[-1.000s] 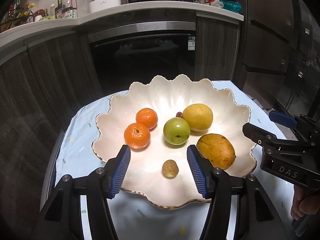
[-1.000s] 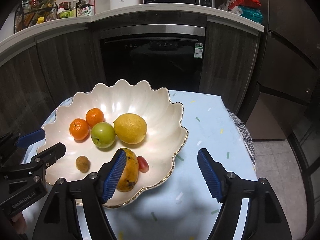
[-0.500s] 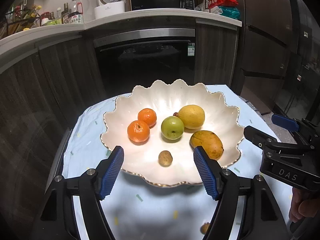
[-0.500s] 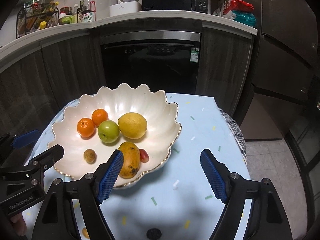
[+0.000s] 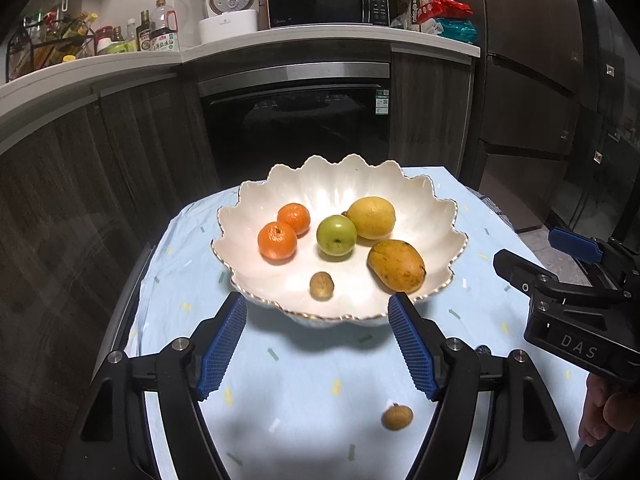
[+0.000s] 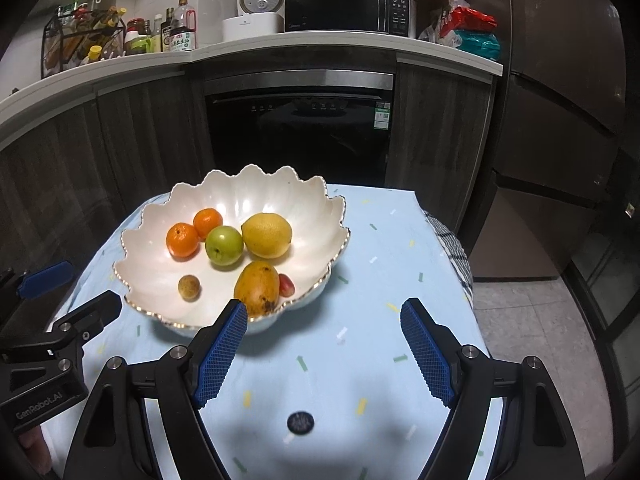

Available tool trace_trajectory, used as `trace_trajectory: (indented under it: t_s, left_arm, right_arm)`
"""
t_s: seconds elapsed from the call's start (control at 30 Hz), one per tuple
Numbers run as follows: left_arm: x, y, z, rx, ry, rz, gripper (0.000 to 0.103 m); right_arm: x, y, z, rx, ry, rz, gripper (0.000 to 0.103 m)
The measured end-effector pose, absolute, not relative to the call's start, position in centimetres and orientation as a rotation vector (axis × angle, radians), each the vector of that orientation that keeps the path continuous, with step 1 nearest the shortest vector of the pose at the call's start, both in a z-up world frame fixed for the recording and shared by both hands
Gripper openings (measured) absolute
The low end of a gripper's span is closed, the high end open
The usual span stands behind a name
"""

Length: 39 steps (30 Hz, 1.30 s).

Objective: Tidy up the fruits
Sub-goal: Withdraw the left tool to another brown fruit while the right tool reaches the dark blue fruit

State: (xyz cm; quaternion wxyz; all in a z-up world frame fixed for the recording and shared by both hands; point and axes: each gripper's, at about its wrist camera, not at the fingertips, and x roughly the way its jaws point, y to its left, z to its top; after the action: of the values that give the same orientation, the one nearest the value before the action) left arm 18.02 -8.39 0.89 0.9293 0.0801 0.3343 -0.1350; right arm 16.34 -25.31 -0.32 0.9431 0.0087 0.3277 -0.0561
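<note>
A white scalloped bowl (image 5: 436,216) stands on the light blue tablecloth; it also shows in the right wrist view (image 6: 320,216). In it lie two tangerines (image 5: 277,240), a green apple (image 5: 336,235), a lemon (image 5: 371,217), a mango (image 5: 396,266), a small brown fruit (image 5: 321,285) and a small red fruit (image 6: 286,285). Another small brown fruit (image 5: 397,417) lies on the cloth in front of the bowl. My left gripper (image 5: 318,344) is open and empty, short of the bowl's near rim. My right gripper (image 6: 322,350) is open and empty over the cloth, right of the bowl.
A small dark round object (image 6: 300,422) lies on the cloth near the right gripper. The table (image 6: 384,248) drops off at the right, with a checked cloth (image 6: 452,248) over that edge. Dark cabinets, an oven (image 5: 296,128) and a counter stand behind.
Both grippers have pulled back and up from the bowl. The loose brown fruit and the dark round object on the cloth have come into view.
</note>
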Motion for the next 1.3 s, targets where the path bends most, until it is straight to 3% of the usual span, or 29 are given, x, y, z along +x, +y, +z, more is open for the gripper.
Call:
trace_trajectory:
  t_s: [1.3]
  left_arm:
    - [13.1, -9.4, -2.5, 0.179, 0.707, -0.284, 0.073]
  right_arm:
    - [12.2, -26.0, -3.9, 0.001, 0.712, -0.061, 0.079]
